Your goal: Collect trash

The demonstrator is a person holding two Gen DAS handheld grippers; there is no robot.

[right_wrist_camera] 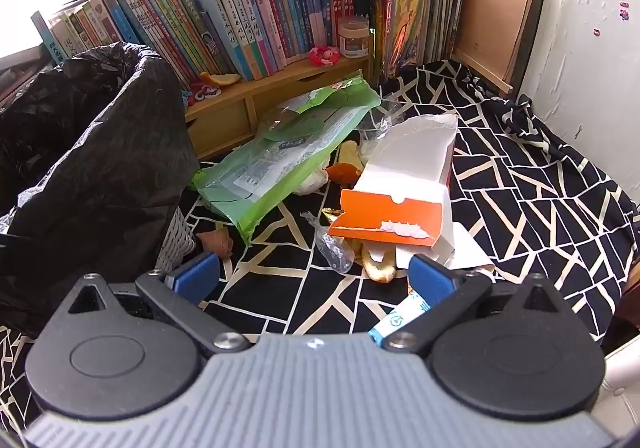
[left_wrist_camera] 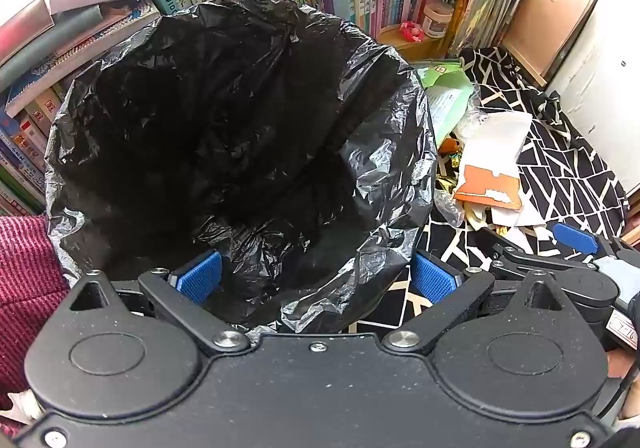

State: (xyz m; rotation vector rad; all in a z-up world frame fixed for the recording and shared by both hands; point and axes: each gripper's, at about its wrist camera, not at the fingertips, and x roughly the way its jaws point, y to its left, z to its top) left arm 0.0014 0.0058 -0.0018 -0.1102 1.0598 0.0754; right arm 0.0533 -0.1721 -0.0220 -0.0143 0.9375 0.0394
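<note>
Right wrist view: both my claws, left gripper [left_wrist_camera: 316, 276] and right gripper [right_wrist_camera: 314, 274], gape wide and empty, bin bag [left_wrist_camera: 240, 136] looks bare, while carton [right_wrist_camera: 400, 200] and green wrapper [right_wrist_camera: 288, 152] wait at twelve o'clock.

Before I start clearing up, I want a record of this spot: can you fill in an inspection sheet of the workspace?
Surface: black cloth with cream geometric lines, rumpled near the wall.
Job's things: bin lined with a black plastic bag, open, inside too dark to read; torn orange-and-white cardboard box; green plastic wrapper; clear plastic scrap; peel pieces.
Clutter: blue-and-white packet under the right gripper.
Grippers: left gripper open above the bag's near rim; right gripper open over the cloth, holding nothing.
Cables: nothing seen.
Surroundings: upright row of books, wooden shelf, small white jar, white wall.
</note>
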